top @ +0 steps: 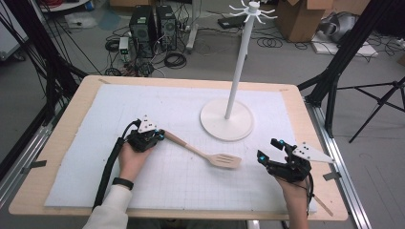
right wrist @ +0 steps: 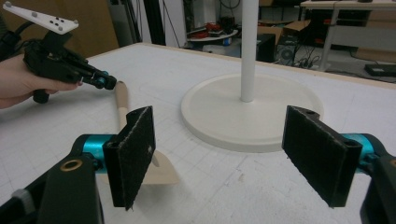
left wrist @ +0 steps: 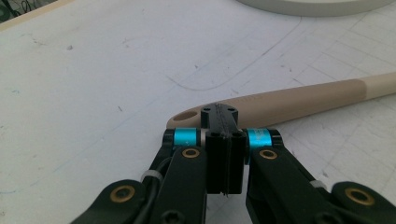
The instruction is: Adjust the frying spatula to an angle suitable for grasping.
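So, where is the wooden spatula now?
In the high view the spatula lies mid-table, in front of the white stand, its handle end by the left gripper.

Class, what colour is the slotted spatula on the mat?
Pale beige spatula, best in the high view.

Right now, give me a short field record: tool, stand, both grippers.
tool: beige wooden slotted spatula, lying flat on the white mat
tool handle end: at the left gripper; its fingers closed together, nothing visibly between them
stand: white pole hook stand with round base, upright, beyond the spatula
right gripper: fingers wide open, empty, near the slotted head
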